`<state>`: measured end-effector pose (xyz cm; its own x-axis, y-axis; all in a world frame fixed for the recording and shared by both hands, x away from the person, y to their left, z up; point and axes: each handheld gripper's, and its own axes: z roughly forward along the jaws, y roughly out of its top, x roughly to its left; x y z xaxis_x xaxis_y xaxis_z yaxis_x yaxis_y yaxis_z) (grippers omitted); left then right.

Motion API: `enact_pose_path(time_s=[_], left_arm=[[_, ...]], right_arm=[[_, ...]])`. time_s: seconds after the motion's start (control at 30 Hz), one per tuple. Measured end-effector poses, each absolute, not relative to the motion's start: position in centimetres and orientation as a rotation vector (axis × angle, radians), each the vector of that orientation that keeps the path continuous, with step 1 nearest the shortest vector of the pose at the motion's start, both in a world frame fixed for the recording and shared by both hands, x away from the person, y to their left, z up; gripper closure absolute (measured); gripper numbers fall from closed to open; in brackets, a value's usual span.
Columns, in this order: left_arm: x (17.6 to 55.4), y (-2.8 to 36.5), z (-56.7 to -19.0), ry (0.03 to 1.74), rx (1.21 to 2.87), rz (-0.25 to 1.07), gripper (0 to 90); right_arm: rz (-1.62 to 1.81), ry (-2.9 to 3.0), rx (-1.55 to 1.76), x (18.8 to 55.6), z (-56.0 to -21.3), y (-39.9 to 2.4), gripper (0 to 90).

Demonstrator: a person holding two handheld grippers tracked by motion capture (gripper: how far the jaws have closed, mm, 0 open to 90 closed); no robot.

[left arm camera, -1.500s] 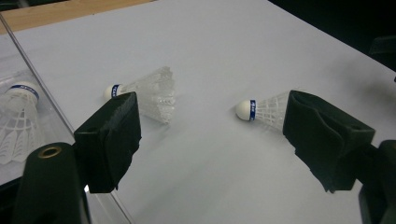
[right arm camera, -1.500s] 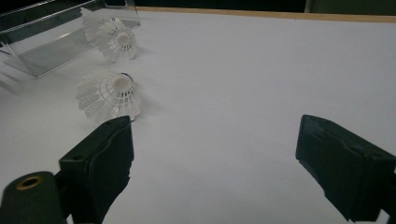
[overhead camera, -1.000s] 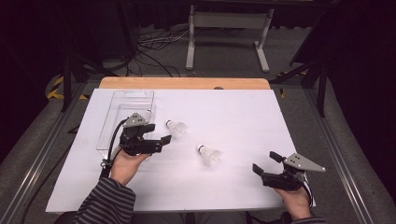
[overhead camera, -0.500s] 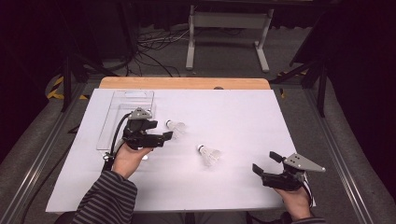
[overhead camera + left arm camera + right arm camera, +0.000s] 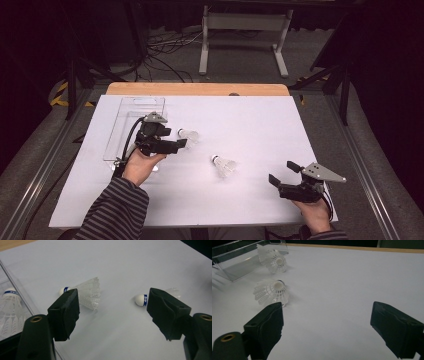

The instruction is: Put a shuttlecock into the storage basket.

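Observation:
Two white shuttlecocks lie on the white table sheet (image 5: 250, 125). The first shuttlecock (image 5: 189, 135) (image 5: 87, 293) lies just past the tips of my left gripper (image 5: 177, 138) (image 5: 113, 297). That gripper's jaws stand open and have just been closing a little, with nothing between them. The second shuttlecock (image 5: 225, 165) (image 5: 141, 300) (image 5: 272, 292) lies mid-table, its cork tip peeping out beside my right jaw in the left gripper view. My right gripper (image 5: 281, 171) (image 5: 328, 310) rests open near the front right edge, with nothing between its jaws.
A clear plastic tray (image 5: 125, 125) (image 5: 242, 262) sits at the far left, just behind my left hand, and holds another shuttlecock (image 5: 10, 305). Bare wood shows along the table's far edge (image 5: 200, 89). Cables and a stand lie on the floor beyond.
My left hand has crept slightly away from me and to the right, toward the first shuttlecock. The right gripper and both loose shuttlecocks have stayed put.

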<state>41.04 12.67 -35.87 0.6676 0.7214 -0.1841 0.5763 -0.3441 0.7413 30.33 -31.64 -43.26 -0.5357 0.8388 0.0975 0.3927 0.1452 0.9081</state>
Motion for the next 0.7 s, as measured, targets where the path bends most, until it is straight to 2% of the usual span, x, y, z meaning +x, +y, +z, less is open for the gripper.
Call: enact_pose_path(time_s=[0.57, 0.7], left_arm=[[42.7, 11.5, -35.5, 1.031, 2.154, 0.247, 27.9], [43.1, 11.3, -35.7, 1.043, 2.183, 0.217, 28.2]], right_arm=[[1.377, 1.982, 1.184, 30.2, -43.3, -31.9, 12.3], [1.372, 1.987, 1.182, 30.2, -43.3, -31.9, 12.3]])
